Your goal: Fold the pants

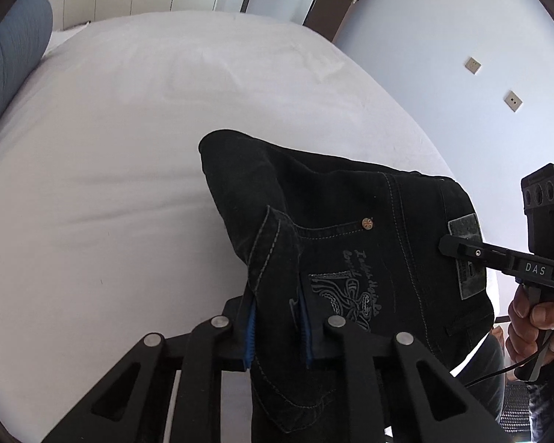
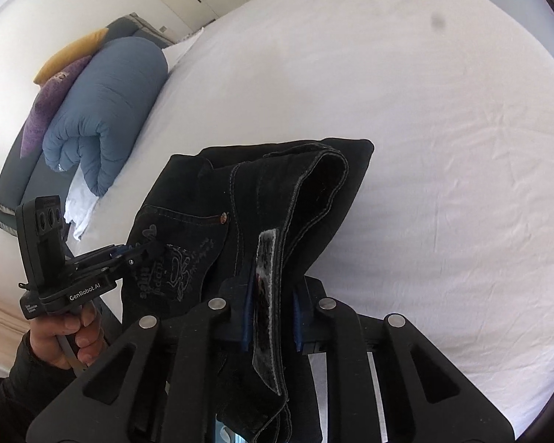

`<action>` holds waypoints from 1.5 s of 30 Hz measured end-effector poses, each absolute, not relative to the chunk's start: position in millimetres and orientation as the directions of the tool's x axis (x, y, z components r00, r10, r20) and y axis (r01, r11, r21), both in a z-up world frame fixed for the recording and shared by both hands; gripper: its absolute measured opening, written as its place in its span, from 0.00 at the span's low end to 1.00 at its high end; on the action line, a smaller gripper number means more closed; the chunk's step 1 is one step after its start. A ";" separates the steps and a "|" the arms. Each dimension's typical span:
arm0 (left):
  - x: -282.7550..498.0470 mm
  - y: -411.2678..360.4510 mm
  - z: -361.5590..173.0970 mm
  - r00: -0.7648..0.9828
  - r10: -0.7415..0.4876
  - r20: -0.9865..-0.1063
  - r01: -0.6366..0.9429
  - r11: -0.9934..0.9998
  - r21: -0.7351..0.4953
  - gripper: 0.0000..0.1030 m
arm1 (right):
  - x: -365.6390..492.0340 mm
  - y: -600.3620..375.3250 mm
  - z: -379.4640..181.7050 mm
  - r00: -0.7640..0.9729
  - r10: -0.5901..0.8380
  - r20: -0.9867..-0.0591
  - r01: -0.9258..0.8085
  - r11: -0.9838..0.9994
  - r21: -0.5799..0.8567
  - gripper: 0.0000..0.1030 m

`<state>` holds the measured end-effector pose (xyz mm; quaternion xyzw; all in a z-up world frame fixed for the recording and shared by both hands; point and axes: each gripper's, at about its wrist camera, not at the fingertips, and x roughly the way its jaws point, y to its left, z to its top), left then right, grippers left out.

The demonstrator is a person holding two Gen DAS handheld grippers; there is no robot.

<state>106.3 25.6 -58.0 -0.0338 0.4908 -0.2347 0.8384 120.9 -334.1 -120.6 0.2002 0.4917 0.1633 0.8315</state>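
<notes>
The black jeans (image 1: 351, 258), bunched above the near edge of the white bed sheet (image 1: 129, 147), are clamped at the waistband by both tongs, the left gripper (image 1: 277, 332) and the right gripper (image 2: 271, 313), a rolled blue duvet (image 2: 107, 110) lying well apart.

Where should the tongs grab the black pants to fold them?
At the waistband, one tongs on each end, as now: left tongs pinch the pocket edge, right tongs the belt patch. The pants hang bunched over the bed, and the thick stitched band gives firm hold.
</notes>
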 end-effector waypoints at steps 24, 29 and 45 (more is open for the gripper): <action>222.4 9.3 -129.0 0.446 -0.323 -0.835 0.286 0.935 -0.209 0.74 | 220.7 -465.1 -219.7 0.493 0.604 -0.626 0.101 0.675 0.731 0.39; 169.9 23.0 -80.0 0.632 -0.304 -0.713 0.282 0.947 -0.153 0.89 | 184.6 -478.3 -188.4 0.579 0.478 -0.660 0.132 0.744 0.655 0.55; -43.1 31.2 99.7 0.957 -0.158 -0.242 0.157 0.987 -0.024 1.00 | -45.9 -329.9 46.0 0.985 -0.111 -0.136 0.109 0.994 -0.023 1.00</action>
